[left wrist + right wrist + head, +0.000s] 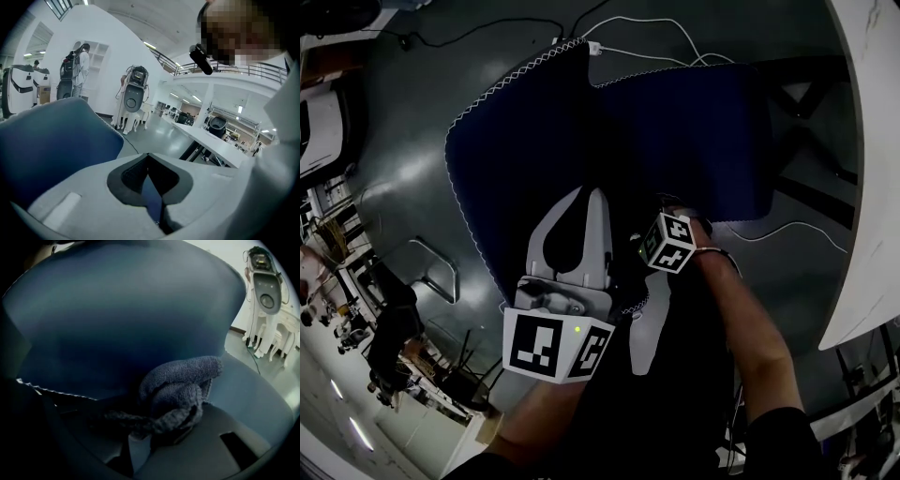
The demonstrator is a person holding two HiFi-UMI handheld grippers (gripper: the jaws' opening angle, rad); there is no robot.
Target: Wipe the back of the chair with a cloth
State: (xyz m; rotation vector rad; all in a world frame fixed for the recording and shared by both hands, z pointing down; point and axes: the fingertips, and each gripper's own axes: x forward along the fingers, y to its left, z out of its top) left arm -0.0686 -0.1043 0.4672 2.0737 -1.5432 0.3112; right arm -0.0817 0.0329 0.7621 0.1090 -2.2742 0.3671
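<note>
The chair back point(534, 141) is a broad, padded blue panel with white stitching along its edge, seen from above in the head view, standing over the grey floor point(403, 159).

On the left, the left gripper point(150, 161) lies over the lower part of that panel. Its jaws are together at the tips with nothing clearly held; the blue sliver in the gap behind the tips looks like upholstery seen through it.

Further right, the right gripper point(154, 432) has its jaws clamped on a bunched grey knitted cloth point(180, 387), which sits just in front of the blue fabric, touching or nearly so.

The cloth looks soft, light and limp, so it will likely fold and drag unless held by a thick bunch, as here. The upholstery probably yields a little under pressure and grips the knit, so it should suit firm, flat strokes. The chair may shift if pushed; the top edge seems the natural place to steady it.
</note>
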